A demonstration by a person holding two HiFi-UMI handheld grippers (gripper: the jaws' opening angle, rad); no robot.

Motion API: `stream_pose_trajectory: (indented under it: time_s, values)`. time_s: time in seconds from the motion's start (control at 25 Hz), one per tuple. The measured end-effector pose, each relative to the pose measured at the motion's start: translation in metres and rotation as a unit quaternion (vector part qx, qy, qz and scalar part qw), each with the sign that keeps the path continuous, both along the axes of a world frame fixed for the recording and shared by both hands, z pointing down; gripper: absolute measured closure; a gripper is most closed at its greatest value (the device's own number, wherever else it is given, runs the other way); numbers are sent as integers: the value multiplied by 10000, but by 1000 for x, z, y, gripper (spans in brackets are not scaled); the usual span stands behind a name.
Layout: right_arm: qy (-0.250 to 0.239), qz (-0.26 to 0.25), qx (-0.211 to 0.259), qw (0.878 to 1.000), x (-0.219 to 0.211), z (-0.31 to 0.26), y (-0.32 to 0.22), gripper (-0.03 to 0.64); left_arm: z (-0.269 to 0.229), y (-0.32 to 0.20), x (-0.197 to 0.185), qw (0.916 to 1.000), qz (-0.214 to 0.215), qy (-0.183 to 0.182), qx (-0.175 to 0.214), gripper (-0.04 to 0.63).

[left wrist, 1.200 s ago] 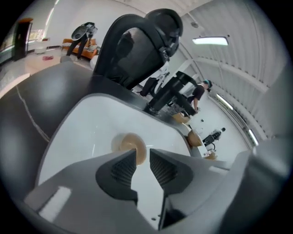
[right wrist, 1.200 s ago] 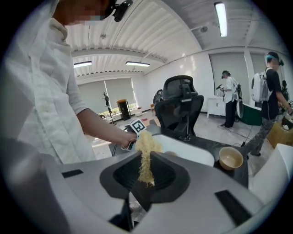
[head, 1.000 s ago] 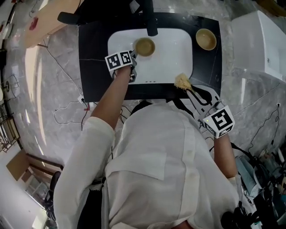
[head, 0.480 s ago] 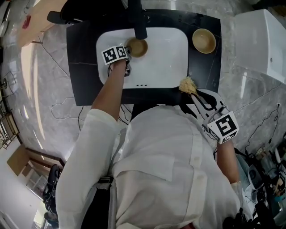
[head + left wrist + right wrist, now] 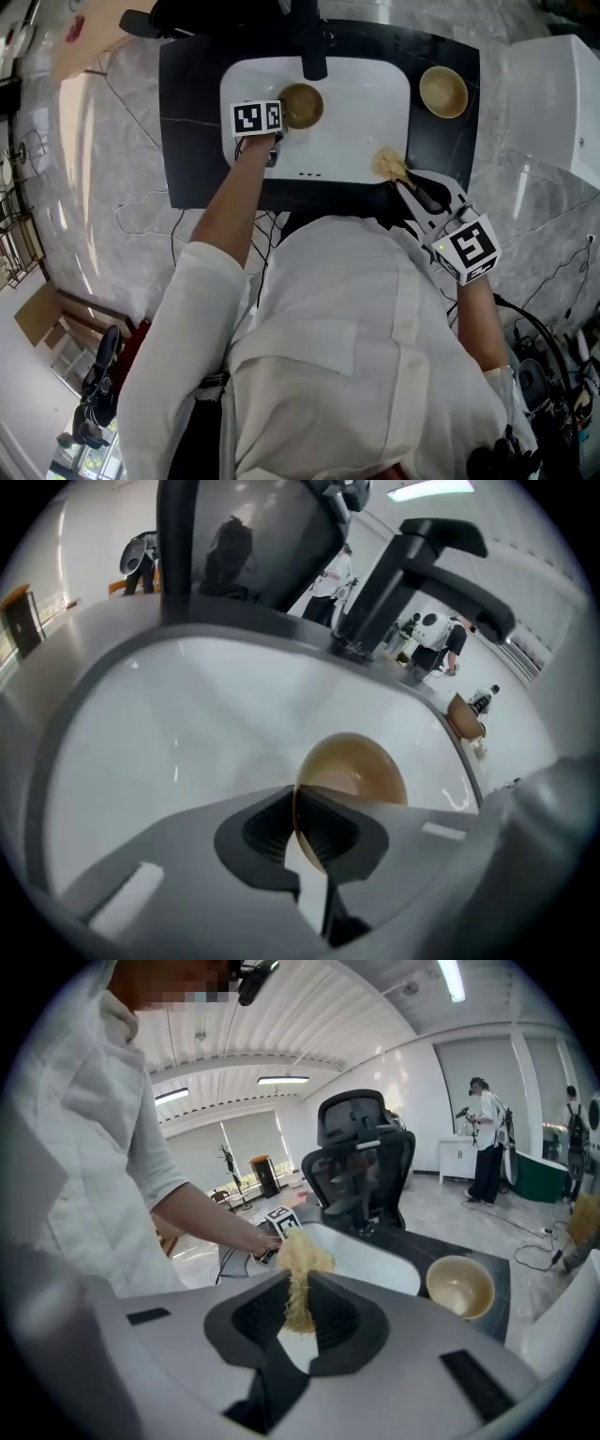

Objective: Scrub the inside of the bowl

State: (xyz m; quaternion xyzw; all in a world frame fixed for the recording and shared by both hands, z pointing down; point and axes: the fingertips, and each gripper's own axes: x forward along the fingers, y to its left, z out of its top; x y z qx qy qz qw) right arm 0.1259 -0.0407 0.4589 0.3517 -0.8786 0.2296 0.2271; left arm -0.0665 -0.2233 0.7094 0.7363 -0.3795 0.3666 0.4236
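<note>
head view: the faucet (image 5: pixel 310 42) is overhanging the sink (image 5: pixel 366 112) just beside the bowl (image 5: pixel 301 105), whose rim the left gripper (image 5: pixel 279 129) is clamping; the right gripper (image 5: pixel 401 183) is pinching a scrubber (image 5: pixel 386 165) over the sink's near edge.

The left arm (image 5: pixel 230 211) reaches forward, its left hand-held gripper (image 5: pixel 298 822) clamped on the bowl (image 5: pixel 361 766) rim. The right hand-held gripper (image 5: pixel 298 1312), close to the torso (image 5: pixel 337 356), pinches a scrubber (image 5: pixel 302 1258).

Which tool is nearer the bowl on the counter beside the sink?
Right. The right tool, shut on the scrubber, is at the front edge of the sink, near the counter bowl. The left tool is across the sink, shut on the sink bowl.
</note>
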Motion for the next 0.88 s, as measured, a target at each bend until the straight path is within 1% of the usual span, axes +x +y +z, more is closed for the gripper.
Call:
stream_pose_trajectory:
  time_s: [0.12,0.2,0.28,0.44,0.52,0.64,0.72,0.8,0.88]
  values:
    - [35,-150,95,9998,-18,-1,-8,569,-36,4,-1,9980,326,-168,519,583]
    - [-25,-252,166,9995,-31,-5,-14,569,-62,9,-1,9945,531,-299,857,583]
    - [-86,-364,229,9990,-44,-9,-19,569,-85,18,1,9906,729,-368,1098,583]
    - [161,-712,404,9965,-69,-15,-24,570,-131,39,11,9806,1133,-335,1565,583]
    - [298,-903,545,9940,-84,-19,-26,569,-151,49,15,9767,1262,-329,1706,583]
    - [633,-1154,750,9885,-104,-22,-33,571,-171,61,13,9740,1294,-499,1791,583]
    - [992,-1310,863,9826,-116,-19,-39,571,-182,64,12,9710,1370,-666,1842,583]
    - [1445,-1462,998,9735,-127,-14,-45,571,-191,67,11,9643,1563,-880,1949,583]
    - [1884,-1601,1138,9623,-135,-11,-49,570,-199,70,12,9544,1807,-1082,2114,583]
